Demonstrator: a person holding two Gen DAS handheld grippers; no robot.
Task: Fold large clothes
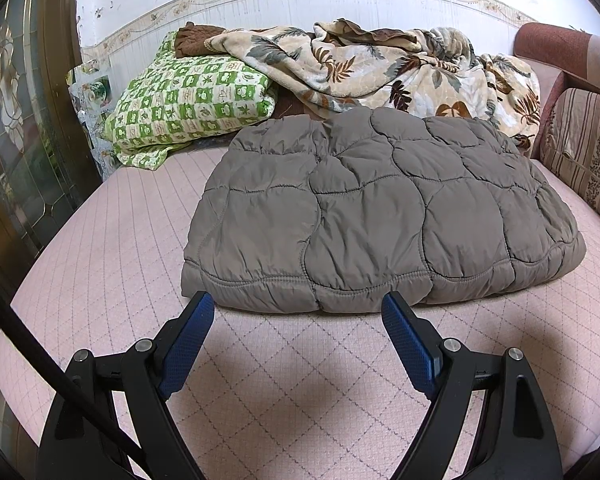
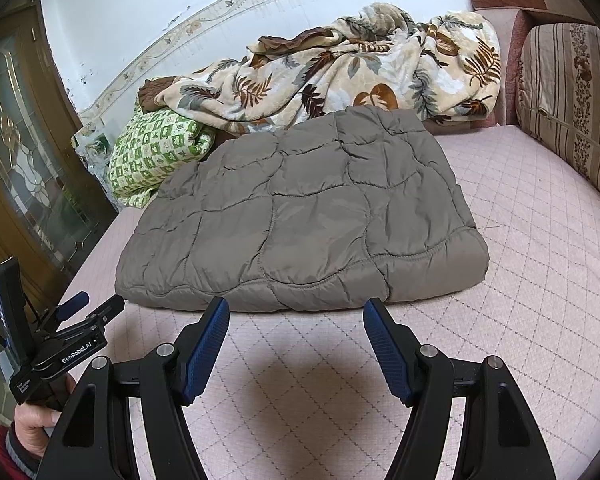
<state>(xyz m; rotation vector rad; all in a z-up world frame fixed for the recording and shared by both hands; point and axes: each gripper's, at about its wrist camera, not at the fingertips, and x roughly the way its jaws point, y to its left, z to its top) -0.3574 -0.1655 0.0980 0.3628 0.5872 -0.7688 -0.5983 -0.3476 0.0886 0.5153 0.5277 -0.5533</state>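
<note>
A grey-brown quilted padded coat [image 1: 376,212] lies folded into a thick rectangle on the pink quilted bed cover [image 1: 300,380]. My left gripper [image 1: 298,304] stands open just short of the coat's near hem, nothing between its blue pads. In the right wrist view the same coat [image 2: 300,216] lies ahead, and my right gripper [image 2: 296,310] is open in front of its near edge, apart from it. The left gripper [image 2: 90,306] shows at the lower left of that view, held by a person's hand [image 2: 36,420].
A green checked pillow [image 1: 188,100] and a crumpled leaf-print blanket [image 1: 380,68] lie behind the coat by the white wall. A striped cushion [image 1: 584,148] and red sofa arm stand to the right. A wooden glass-paned door [image 1: 24,120] is on the left.
</note>
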